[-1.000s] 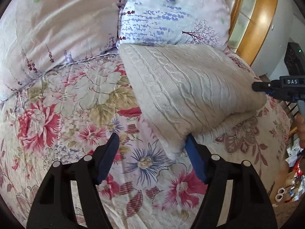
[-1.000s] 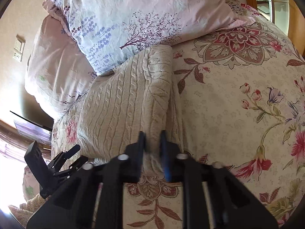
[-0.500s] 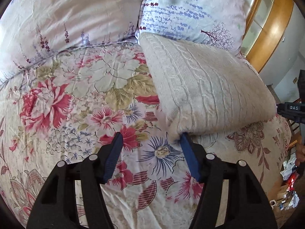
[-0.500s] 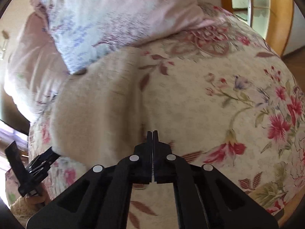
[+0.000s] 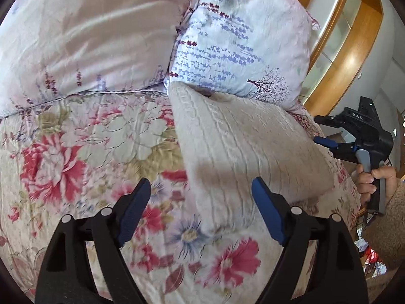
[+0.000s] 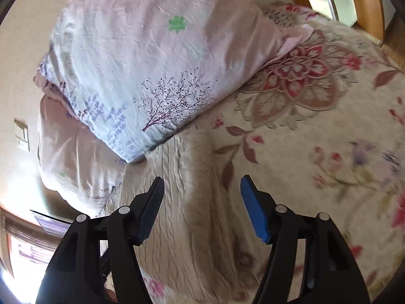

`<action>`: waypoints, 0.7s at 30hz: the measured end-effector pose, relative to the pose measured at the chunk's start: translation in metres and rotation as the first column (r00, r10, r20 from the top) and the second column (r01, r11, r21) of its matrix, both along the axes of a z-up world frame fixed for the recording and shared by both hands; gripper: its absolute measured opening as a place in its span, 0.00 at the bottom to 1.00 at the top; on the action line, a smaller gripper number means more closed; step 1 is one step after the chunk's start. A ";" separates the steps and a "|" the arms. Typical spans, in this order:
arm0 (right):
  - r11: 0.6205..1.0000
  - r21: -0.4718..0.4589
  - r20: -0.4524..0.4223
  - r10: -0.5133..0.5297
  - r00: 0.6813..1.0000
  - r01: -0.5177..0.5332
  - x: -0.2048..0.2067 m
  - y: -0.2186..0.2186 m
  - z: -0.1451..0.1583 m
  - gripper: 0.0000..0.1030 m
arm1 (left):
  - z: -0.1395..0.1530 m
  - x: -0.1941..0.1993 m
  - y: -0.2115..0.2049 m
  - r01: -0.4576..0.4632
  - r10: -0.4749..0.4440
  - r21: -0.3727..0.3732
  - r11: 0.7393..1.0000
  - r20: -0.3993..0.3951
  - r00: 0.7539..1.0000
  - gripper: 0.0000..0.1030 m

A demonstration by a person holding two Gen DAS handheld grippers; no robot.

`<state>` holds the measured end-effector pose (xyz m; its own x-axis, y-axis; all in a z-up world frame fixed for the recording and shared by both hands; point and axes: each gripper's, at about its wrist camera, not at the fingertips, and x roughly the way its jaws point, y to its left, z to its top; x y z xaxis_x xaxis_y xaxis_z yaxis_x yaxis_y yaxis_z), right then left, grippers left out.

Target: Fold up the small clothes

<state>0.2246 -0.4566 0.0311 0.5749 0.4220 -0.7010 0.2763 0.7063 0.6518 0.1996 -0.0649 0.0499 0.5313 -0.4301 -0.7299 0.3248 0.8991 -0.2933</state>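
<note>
A cream cable-knit sweater [image 5: 243, 147] lies folded on the floral bedspread [image 5: 76, 157], its far end against the pillows. My left gripper [image 5: 202, 202] is open and empty, its jaws over the sweater's near corner. My right gripper [image 6: 202, 197] is open and empty above the sweater [image 6: 192, 202], near its far end. In the left wrist view the right gripper [image 5: 326, 133] shows at the sweater's right edge, held by a hand.
Two pillows lean at the head of the bed: a pink one [image 5: 83, 38] and a white-lilac one [image 5: 240, 40]. A wooden headboard frame [image 5: 354, 38] stands at the right. The bed's edge drops off at right, with clutter on the floor [image 5: 372, 258].
My right gripper was shut on the sweater's edge, let go of it and has opened wide. My left gripper stayed open and shifted over the sweater's near corner.
</note>
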 end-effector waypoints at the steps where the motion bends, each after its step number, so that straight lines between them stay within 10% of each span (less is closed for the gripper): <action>1: 1.000 0.005 -0.018 0.007 1.000 -0.007 0.009 0.003 -0.005 0.63 | -0.004 0.008 -0.004 -0.007 0.007 -0.005 1.000 -0.022 1.000 0.79; 3: 0.999 0.010 -0.050 0.036 0.998 -0.035 0.020 0.012 -0.014 0.57 | -0.009 0.015 -0.007 -0.015 0.014 -0.017 1.000 -0.047 0.999 0.79; 5: 0.995 -0.009 -0.087 0.098 0.991 -0.099 0.030 0.025 -0.022 0.11 | -0.014 0.019 -0.011 -0.014 0.013 -0.017 1.000 -0.074 0.997 0.79; 11: 0.962 -0.223 0.041 0.169 0.985 -0.156 0.044 0.044 0.025 0.09 | -0.016 0.024 -0.015 -0.008 0.005 -0.034 0.999 -0.097 0.995 0.79; 21: 0.933 -0.311 -0.117 0.153 0.981 -0.182 0.056 0.048 -0.019 0.10 | -0.019 0.038 -0.007 -0.063 0.052 -0.071 0.995 -0.146 0.988 0.79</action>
